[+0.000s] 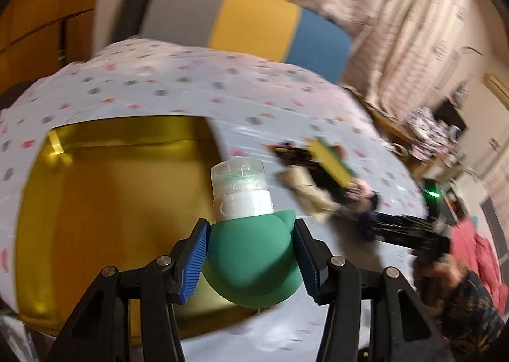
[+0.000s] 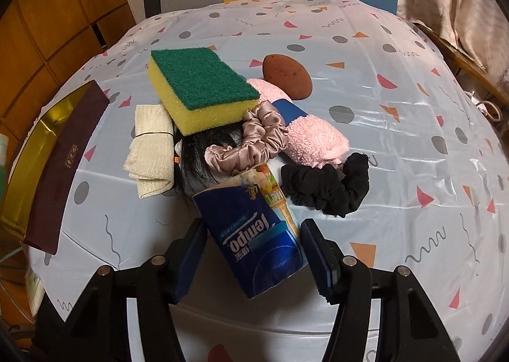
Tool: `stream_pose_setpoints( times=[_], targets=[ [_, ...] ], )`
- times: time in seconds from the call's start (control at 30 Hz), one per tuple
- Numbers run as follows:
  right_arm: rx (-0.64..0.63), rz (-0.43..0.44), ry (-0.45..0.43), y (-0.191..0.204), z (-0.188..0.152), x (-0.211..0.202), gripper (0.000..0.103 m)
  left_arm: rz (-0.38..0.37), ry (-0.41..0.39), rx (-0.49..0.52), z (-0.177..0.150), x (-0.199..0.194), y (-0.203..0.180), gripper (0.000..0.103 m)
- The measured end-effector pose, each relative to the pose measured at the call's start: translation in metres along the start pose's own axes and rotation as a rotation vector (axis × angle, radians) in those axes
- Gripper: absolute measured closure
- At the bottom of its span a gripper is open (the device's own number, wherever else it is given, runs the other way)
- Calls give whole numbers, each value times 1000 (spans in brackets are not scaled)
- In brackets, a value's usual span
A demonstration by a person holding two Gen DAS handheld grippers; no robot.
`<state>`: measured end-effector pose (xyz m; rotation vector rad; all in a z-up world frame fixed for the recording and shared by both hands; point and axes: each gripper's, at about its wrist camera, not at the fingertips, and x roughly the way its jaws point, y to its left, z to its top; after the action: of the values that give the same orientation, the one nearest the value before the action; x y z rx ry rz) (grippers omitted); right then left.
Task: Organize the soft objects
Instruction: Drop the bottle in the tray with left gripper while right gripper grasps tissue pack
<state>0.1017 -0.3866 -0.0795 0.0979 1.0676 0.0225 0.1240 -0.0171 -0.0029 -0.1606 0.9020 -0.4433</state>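
The left gripper [image 1: 251, 253] is clamped on a green bottle [image 1: 251, 263], its blue pads pressing the soft body on both sides; the clear cap [image 1: 238, 175] points away from the camera toward 12 o'clock, so the bottle's long axis runs along the fingers. A gold box [image 1: 105, 218] lies open just beyond and to the left, from about 9 to 11 o'clock of the bottle, and the bottle's body partly overlaps the box's right edge. The view is blurred, so how high the bottle hangs above the box cannot be told. A short shift toward 10 o'clock would likely put it over the box floor.

The right gripper [image 2: 253, 253] has a tissue pack [image 2: 254, 234] between its pads. The pack lies slanted, its long axis running from about 5 to 11 o'clock, so the pads meet its long sides at an angle; they look to be touching it on both sides. The rest of the pile sits just beyond at 12 o'clock: a sponge [image 2: 200, 88], a rolled cloth [image 2: 152, 152], a satin scrunchie [image 2: 251, 139], a pink sock [image 2: 315, 139] and a black scrunchie [image 2: 331, 190]. The box [image 2: 35, 152] lies far off at 9 o'clock in this view, its lid [image 2: 63, 167] alongside, so the left hand is much the nearer to it.
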Motion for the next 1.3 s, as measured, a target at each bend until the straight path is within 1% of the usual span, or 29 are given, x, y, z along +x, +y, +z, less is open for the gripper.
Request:
stream_pose_setpoints(
  times=[0.07, 0.2, 0.33, 0.37, 0.43, 0.5, 0.57, 0.63, 0.67, 0.7, 0.87, 0.97, 1.0, 1.07, 1.13, 1.17, 1.23, 1.3],
  targets=[
    [-2, -4, -2, 0, 0, 0, 41, 53, 16, -32, 4, 9, 23, 50],
    [-11, -14, -5, 3, -1, 1, 41, 127, 63, -82, 22, 34, 59, 50],
    [-11, -17, -9, 2, -1, 1, 41, 163, 102, -126, 41, 63, 78, 50],
    [-13, -18, -9, 2, -1, 0, 41, 159, 115, -129, 44, 69, 81, 50],
    [-18, -21, -9, 3, -1, 1, 41, 179, 118, -134, 54, 82, 84, 49],
    [-20, -23, -9, 4, -1, 1, 41, 175, 135, -118, 62, 94, 83, 48],
    [-20, -23, -9, 3, -1, 1, 41, 206, 127, -104, 67, 103, 80, 44],
    [-21, -23, -9, 3, -1, 1, 41, 211, 148, -78, 71, 116, 78, 41],
    [-20, -23, -9, 3, -1, 1, 41, 222, 144, -81, 73, 118, 77, 38],
    [-21, -24, -9, 3, -1, 1, 41, 230, 139, -78, 73, 119, 76, 41],
    [-21, -23, -9, 3, -1, 1, 41, 228, 94, -59, 72, 104, 71, 38],
    [-21, -25, -10, 3, -1, 1, 40, 243, 49, -74, 66, 82, 70, 30],
    [-20, -24, -10, 3, -1, 1, 39, 240, 36, -80, 63, 74, 70, 30],
    [-15, -20, -11, 3, -1, 1, 39, 267, 11, -85, 53, 55, 67, 29],
    [-9, -16, -12, 2, 0, 1, 39, 257, -12, -87, 42, 40, 63, 29],
    [-6, -13, -13, 2, 0, 1, 39, 266, -20, -88, 35, 33, 61, 29],
    [-2, -11, -14, 1, 1, 2, 38, 231, -26, -78, 19, 21, 54, 29],
    [-3, -12, -14, 2, 1, 2, 38, 215, -23, -74, 2, 13, 48, 29]
  ],
)
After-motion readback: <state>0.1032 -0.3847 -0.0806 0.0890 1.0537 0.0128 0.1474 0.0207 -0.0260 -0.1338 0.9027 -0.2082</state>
